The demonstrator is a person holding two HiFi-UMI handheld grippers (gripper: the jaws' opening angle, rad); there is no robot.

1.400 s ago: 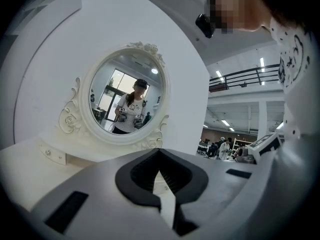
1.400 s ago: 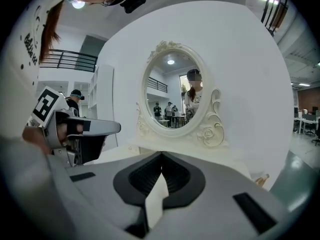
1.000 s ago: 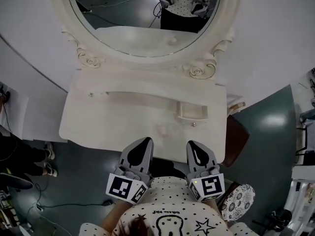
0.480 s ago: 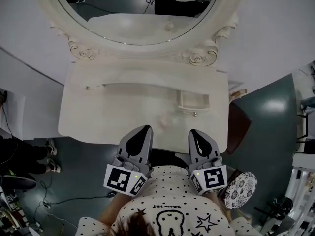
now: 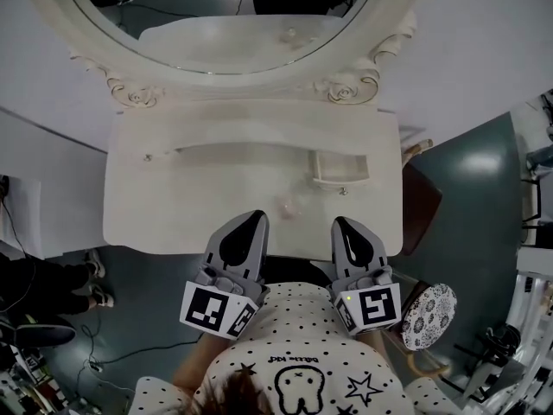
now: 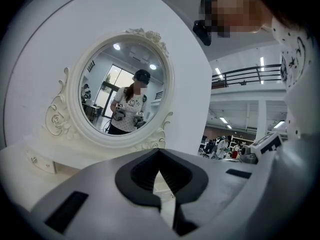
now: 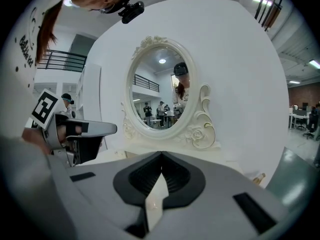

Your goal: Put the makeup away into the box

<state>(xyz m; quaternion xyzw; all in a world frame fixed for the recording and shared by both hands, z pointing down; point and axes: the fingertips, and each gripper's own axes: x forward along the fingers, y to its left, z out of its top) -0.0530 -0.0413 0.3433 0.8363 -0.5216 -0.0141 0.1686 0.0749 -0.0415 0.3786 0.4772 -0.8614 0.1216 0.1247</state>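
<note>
1. Left gripper (image 5: 251, 220) and right gripper (image 5: 346, 224), both closed on nothing, have edged forward over the desk's (image 5: 164, 210) near edge.
2. Just ahead lies the small pale makeup (image 5: 289, 204), untouched: the approach has only begun.
3. Beyond it, rightward, sits the small white box (image 5: 340, 181).

A small cream rectangular box (image 5: 340, 169) stands open-topped on the right part of the white counter (image 5: 173, 206), with a little round knob on its front face. It looks empty, though its floor is hard to make out. A small pale pink makeup piece (image 5: 289, 203), too small to tell its shape, lies on the counter near the front edge, near the box's left front corner but apart from it.
</note>
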